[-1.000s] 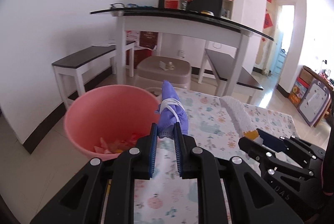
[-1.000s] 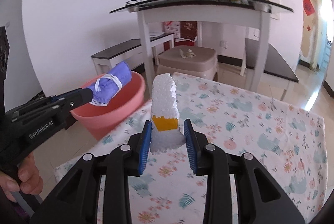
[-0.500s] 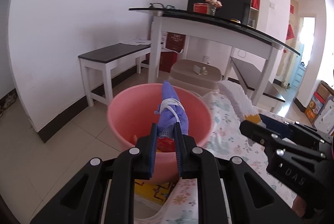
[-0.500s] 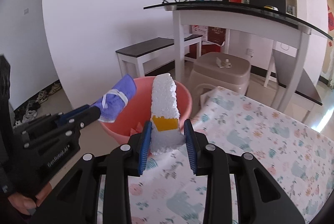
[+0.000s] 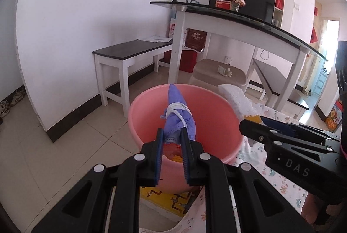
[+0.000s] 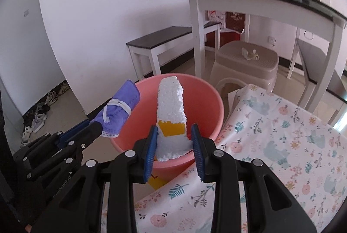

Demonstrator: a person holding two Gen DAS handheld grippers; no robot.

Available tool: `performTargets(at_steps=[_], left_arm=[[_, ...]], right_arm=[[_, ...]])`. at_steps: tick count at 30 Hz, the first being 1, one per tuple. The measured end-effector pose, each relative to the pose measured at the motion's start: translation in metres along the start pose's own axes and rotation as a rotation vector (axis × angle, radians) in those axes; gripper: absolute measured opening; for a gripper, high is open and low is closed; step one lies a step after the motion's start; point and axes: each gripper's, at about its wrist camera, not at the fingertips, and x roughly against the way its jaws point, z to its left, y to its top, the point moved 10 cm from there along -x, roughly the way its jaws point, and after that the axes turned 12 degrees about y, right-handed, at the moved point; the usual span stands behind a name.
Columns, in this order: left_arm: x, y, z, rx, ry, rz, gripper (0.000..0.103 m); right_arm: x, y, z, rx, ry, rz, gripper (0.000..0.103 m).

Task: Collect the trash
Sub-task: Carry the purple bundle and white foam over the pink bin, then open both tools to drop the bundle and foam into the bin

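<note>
Over the pink basin (image 5: pixel 216 107), at its 12 o'clock, both loads hang: right tongs (image 6: pixel 174 141) clamp the foam chunk (image 6: pixel 171 107), left tongs (image 5: pixel 171 141) pinch the rolled mask (image 5: pixel 177 115). Part each pair only above the hollow, not the rim.

We count two grippers, left (image 5: pixel 171 135) and right (image 6: pixel 174 135) | one rolled purple mask (image 5: pixel 177 113) between the left jaws | one white foam chunk (image 6: pixel 171 115) between the right jaws | one pink basin (image 5: pixel 208 111) beyond both | two benches (image 5: pixel 132 53) | one beige stool (image 6: pixel 249 63)
</note>
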Motion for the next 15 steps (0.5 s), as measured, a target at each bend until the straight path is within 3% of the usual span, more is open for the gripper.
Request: performTargets(at_steps=[15], left_arm=[[-0.039, -0.005, 0.0, -0.008, 0.053, 0.067, 0.015]], right_arm=[[-0.034, -0.005, -0.008, -0.016, 0.001, 0.067, 0.032]])
